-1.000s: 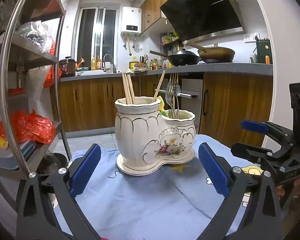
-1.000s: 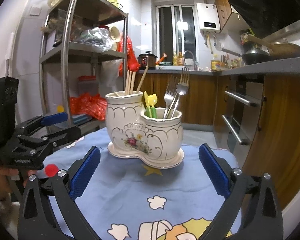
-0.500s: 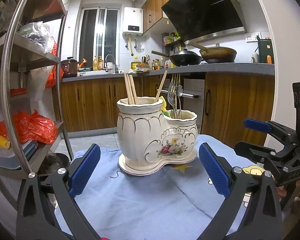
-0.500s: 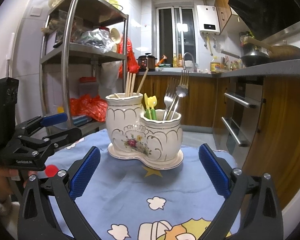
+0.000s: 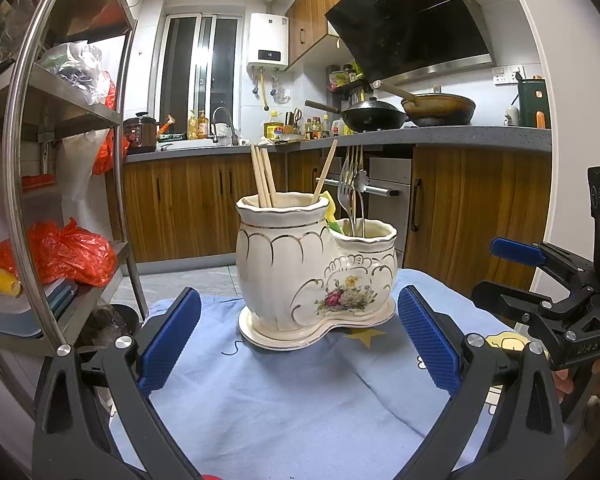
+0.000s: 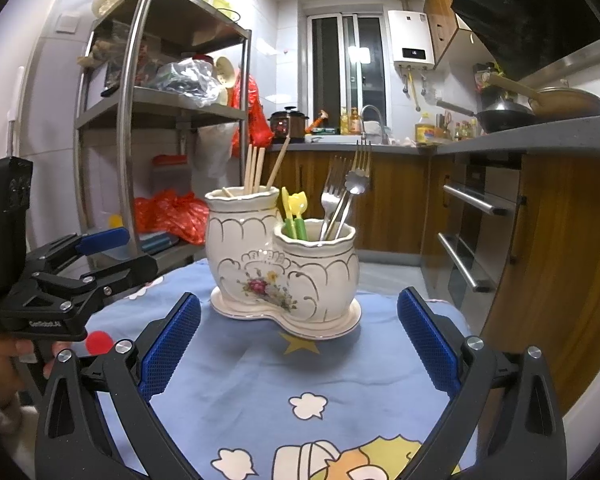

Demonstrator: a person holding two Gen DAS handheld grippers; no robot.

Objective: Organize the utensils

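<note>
A cream two-pot ceramic holder [image 5: 312, 268] [image 6: 284, 276] stands upright on the blue cloth [image 5: 280, 392]. Its taller pot holds wooden chopsticks [image 5: 262, 176] [image 6: 256, 168]. The lower pot holds metal forks [image 5: 352, 188] [image 6: 340, 196] and yellow-green plastic utensils [image 6: 294, 212]. My left gripper [image 5: 299, 298] is open, its blue pads flanking the holder from the near side without touching it. My right gripper [image 6: 299, 300] is open too, facing the holder from the other side. Each shows in the other's view: right gripper [image 5: 488, 268], left gripper [image 6: 138, 252], both empty.
A steel shelf rack [image 5: 20, 160] with red plastic bags [image 5: 72, 252] stands close on the left. Wooden cabinets and an oven with bar handles [image 6: 472, 200] lie behind and to the right. Woks [image 5: 372, 114] sit on the grey counter. A hand [image 6: 0, 364] holds the left gripper.
The holder sits slightly higher and further right in the left wrist view, so that gripper has shifted a little. Both grippers stay open and nothing was taken hold of.
</note>
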